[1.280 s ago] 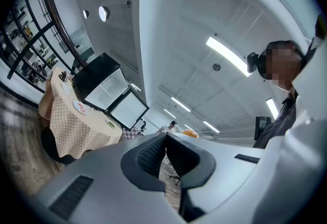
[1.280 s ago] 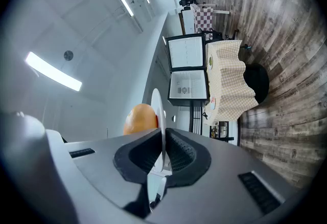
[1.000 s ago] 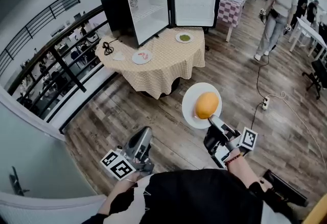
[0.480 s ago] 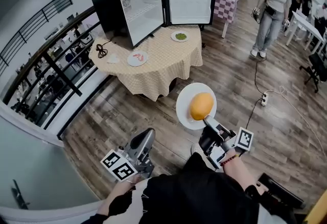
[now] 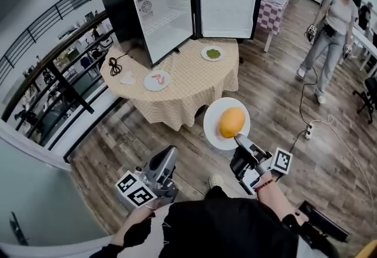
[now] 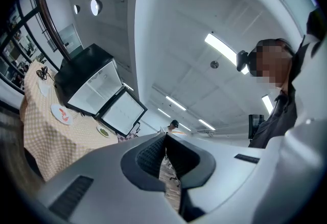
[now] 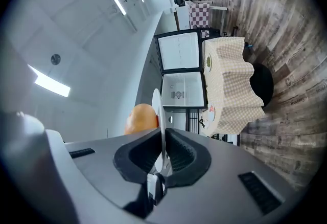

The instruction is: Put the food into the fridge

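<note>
**Right gripper** (image 5: 240, 142). The jaws are clamped on the near rim of a white plate (image 5: 212, 128). The rim is seen edge-on between the pads in the right gripper view. The plate is held about level over the wooden floor (image 5: 277, 89). In the head view its 10 o'clock edge lies beside the cloth hem.

**Food** (image 5: 232, 122). An orange-yellow rounded piece is carried at the plate's centre.

**Left gripper** (image 5: 169, 154). The jaws are closed together, with nothing between them. It is held over the floor at 8 o'clock of the plate, well apart from it.

**Counter** (image 5: 194, 91). It is round and draped in a checked cloth.
- The fridge (image 5: 141, 12) is set at its 11 o'clock edge.
- The fridge door (image 5: 228, 8) is swung wide open toward 1 o'clock, and the white interior is exposed.
- A dish of green food (image 5: 213, 53) is placed near the 1 o'clock edge, just before the door.
- A dish of reddish food (image 5: 156, 80) is placed toward 9 o'clock.
- A black cable (image 5: 113, 65) is coiled at the 10 o'clock edge.

**Open room.**
- Bare floor is found between the plate and the counter's near hem, and widely at 3 o'clock.
- A power strip (image 5: 310, 130) lies on that floor.
- A person (image 5: 334, 21) is seen standing at 2 o'clock.
- The floor is bounded at 9 o'clock by a railing (image 5: 56, 83).
</note>
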A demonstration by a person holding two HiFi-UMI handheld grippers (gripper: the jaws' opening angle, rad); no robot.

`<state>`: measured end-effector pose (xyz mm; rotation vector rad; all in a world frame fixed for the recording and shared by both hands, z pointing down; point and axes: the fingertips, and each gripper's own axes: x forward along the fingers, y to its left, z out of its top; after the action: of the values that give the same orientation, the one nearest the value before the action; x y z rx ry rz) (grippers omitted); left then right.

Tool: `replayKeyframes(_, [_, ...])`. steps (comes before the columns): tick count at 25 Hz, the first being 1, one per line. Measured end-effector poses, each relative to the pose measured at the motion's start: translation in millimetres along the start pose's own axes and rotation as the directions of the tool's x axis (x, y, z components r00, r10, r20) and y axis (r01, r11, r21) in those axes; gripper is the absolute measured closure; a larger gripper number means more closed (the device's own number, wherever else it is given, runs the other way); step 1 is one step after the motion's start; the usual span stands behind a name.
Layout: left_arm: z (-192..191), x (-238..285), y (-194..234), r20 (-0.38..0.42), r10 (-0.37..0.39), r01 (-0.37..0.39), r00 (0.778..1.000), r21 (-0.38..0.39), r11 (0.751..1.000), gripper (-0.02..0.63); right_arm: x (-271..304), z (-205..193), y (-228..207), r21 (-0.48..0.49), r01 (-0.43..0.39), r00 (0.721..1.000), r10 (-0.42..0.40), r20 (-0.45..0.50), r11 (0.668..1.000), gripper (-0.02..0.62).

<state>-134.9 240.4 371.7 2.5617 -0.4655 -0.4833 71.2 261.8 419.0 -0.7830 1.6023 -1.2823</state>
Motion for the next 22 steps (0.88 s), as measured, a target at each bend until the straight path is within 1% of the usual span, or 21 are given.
replayKeyframes(5, [7.1,54.6,38.8,-0.002,0.062,-0.061,0.998,0.038,0.997,0.591,45.3,53.5,-13.4,0.006,0.003,0.998,-0.002,-0.064,1.000,0.568])
replayKeyframes(11, [12.9,111.6,71.5,0.024,0.100,-0.101,0.995,0.051,0.994,0.591,83.2,106.1,-35.0,0.012,0.046,0.992,-0.045,-0.120,0.999,0.568])
replayKeyframes(16, [14.4,143.6,91.9,0.026,0.124,-0.125,0.992,0.061,0.990,0.591,105.4,136.6,-51.3,0.024,0.068,0.987,-0.064,-0.149,0.997,0.568])
replayKeyframes(22, [14.8,166.5,116.5,0.029,0.170,-0.171,0.985,0.072,0.983,0.591,128.2,157.5,-69.3,0.038,0.099,0.978,-0.091,-0.188,0.994,0.568])
